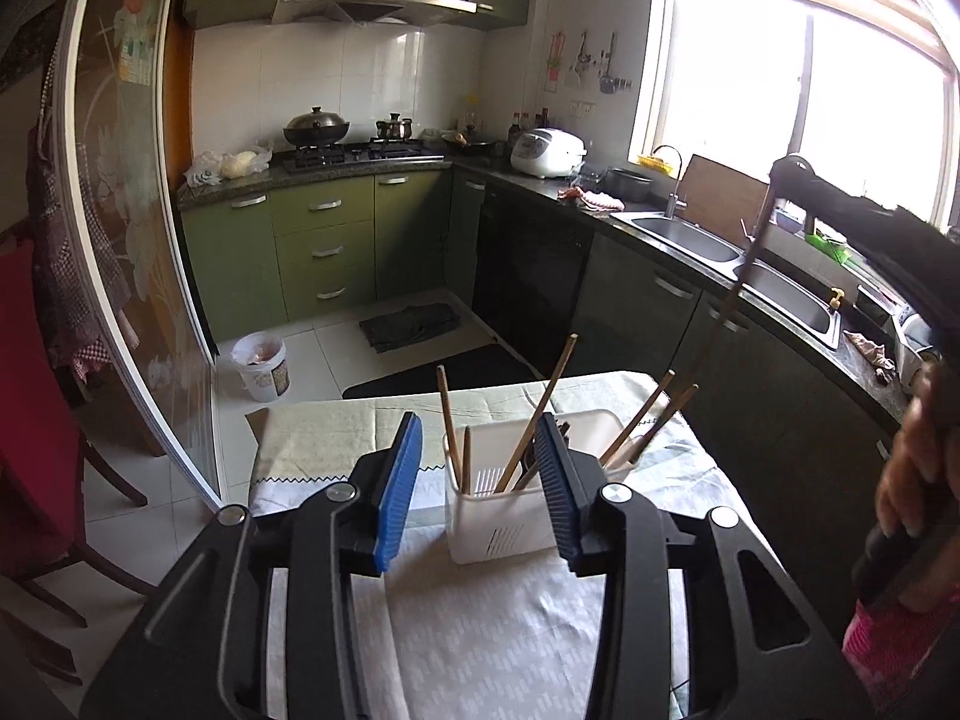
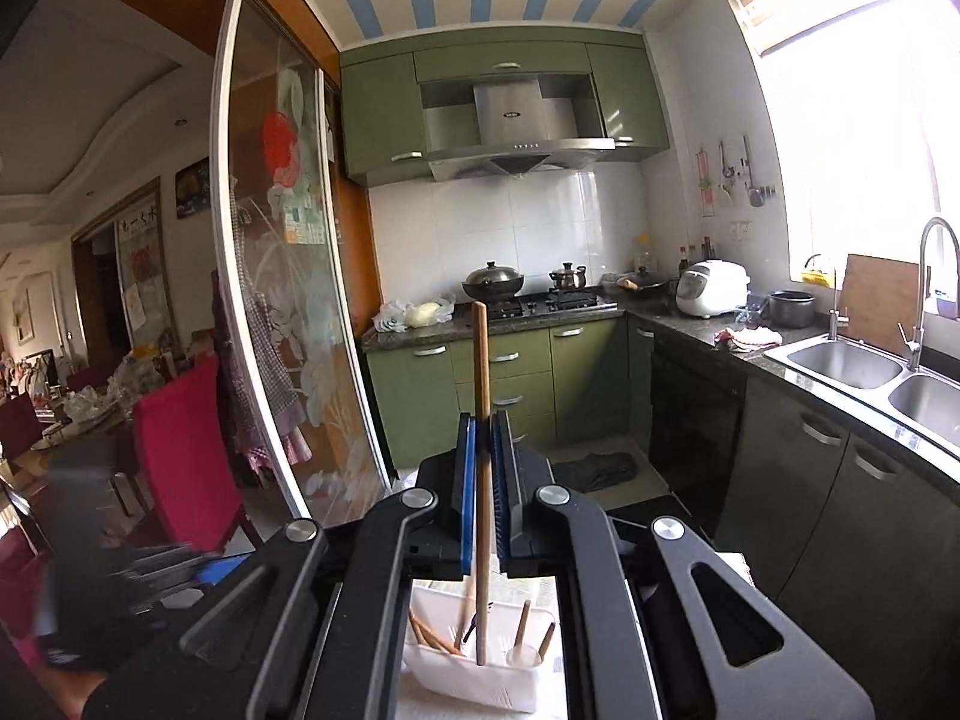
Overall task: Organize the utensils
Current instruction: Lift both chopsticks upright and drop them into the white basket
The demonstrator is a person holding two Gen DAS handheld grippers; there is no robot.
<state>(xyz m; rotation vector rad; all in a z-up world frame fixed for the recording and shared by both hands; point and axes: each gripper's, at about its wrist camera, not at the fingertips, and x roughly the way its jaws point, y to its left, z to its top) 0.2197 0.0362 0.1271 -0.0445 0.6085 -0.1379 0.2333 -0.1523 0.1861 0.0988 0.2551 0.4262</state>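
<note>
**A:** Biggest worry first? From where I'm driving, it's the table (image 1: pixel 480 630) with its pale cloth: the white caddy (image 1: pixel 510 516) stands out in the open on it, and a knock from either gripper could tip or slide the whole thing.

**B:** And the caddy itself?

**A:** It's crowded. Several wooden chopsticks (image 1: pixel 540 414) lean out at different angles, fanned across the opening. My left gripper (image 1: pixel 474 480) hangs just in front of it, blue pads parted with nothing between them, and a careless reach could splay those sticks or lever some out.

**B:** What's the right one doing?

**A:** The right gripper (image 2: pixel 483 492) is clamped on a long wooden-handled utensil (image 2: pixel 480 420), held nearly upright. Its lower end dips into the caddy (image 2: pixel 474 672) among the other sticks. I can't make out what kind of head it has; the bottom is hidden in the compartment. If I swing it while the tip is still inside, it could drag the caddy or catch a neighbouring chopstick. The pinch is also narrow on a round shaft, so I judge it could pivot or slip.

**B:** Anything around to mind?

**A:** The sliding glass door (image 2: pixel 282 276) and red chair (image 2: pixel 186 444) sit to the left, the sink counter (image 2: pixel 840 360) to the right, all well apart from the table. In the left view the person's hand (image 1: pixel 912 468) on the right gripper's handle comes close beside the caddy, so the two grippers crowd each other
</note>
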